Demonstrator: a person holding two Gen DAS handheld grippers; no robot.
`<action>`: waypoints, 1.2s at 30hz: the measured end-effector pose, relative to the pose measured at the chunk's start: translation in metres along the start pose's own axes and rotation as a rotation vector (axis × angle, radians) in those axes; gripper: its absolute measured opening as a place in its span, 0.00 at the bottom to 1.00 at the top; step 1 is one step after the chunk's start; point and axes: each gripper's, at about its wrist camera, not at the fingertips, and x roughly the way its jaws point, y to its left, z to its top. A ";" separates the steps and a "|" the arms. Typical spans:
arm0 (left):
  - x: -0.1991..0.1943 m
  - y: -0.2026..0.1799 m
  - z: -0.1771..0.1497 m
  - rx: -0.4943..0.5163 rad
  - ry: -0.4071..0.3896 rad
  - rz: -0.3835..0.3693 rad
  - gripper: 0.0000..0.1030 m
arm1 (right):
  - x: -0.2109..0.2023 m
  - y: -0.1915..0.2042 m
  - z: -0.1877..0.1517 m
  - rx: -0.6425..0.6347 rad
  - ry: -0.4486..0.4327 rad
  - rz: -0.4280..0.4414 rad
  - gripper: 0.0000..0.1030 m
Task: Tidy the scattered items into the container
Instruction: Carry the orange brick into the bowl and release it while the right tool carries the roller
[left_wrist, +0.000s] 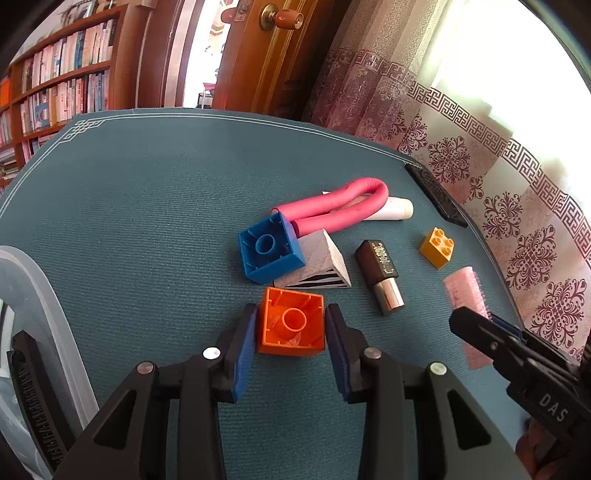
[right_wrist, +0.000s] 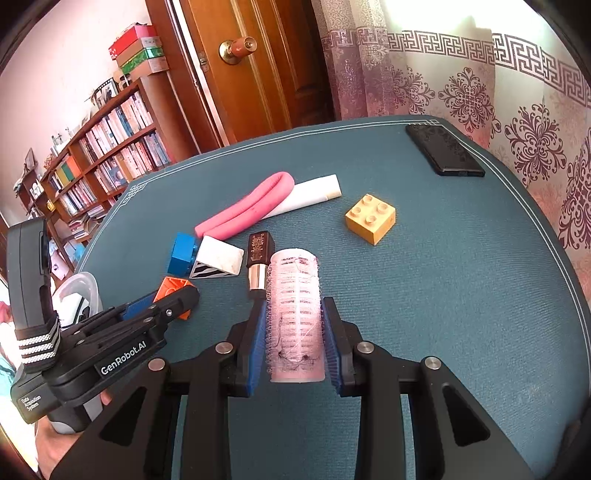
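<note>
The left gripper (left_wrist: 290, 330) clamps the orange block (left_wrist: 291, 326) mid-table; the right gripper (right_wrist: 294, 334) clamps the pink roller (right_wrist: 294, 317); only the left view shows the container's rim (left_wrist: 35, 273) at the table's (left_wrist: 147, 192) left edge.

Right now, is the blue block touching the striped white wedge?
Touching. The left wrist view shows the blue block leaning against the wedge with no gap; the right wrist view agrees.
</note>
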 end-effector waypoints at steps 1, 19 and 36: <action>0.000 0.000 0.000 0.002 -0.002 0.002 0.37 | -0.001 0.000 -0.002 0.002 0.000 0.002 0.31; -0.081 0.010 0.012 -0.044 -0.180 -0.023 0.37 | -0.027 0.046 -0.019 -0.024 -0.027 0.110 0.31; -0.149 0.091 -0.013 -0.105 -0.251 0.105 0.37 | -0.018 0.142 -0.041 -0.128 0.023 0.320 0.31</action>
